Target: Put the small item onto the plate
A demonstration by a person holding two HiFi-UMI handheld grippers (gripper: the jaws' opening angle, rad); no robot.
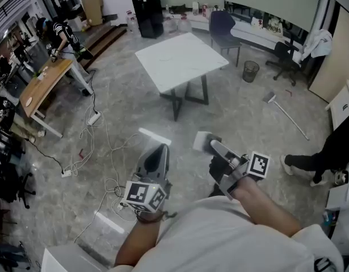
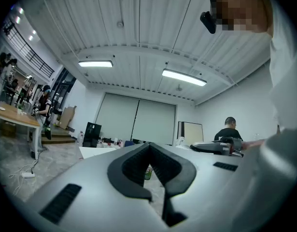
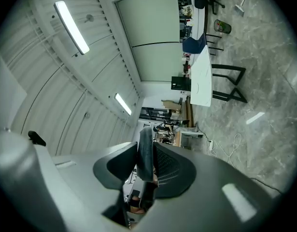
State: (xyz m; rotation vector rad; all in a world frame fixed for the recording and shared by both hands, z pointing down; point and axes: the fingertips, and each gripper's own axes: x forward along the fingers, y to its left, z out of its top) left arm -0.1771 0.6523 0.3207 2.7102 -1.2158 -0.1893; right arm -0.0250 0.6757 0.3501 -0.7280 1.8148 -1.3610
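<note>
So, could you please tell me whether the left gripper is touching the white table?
Apart. The head view shows a wide stretch of floor between the left gripper and the white table.

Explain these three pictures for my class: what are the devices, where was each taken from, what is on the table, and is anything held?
There is no robot: a person holds a two-jaw gripper in each hand. The head view looks down from the person's head at the left gripper and right gripper. The other two views come from cameras riding on those grippers. The white table ahead looks bare from here. The left gripper's jaws meet at the tips, with nothing between. The right gripper is shut on a flat grey thing, seen edge-on; what it is I cannot tell.
</note>
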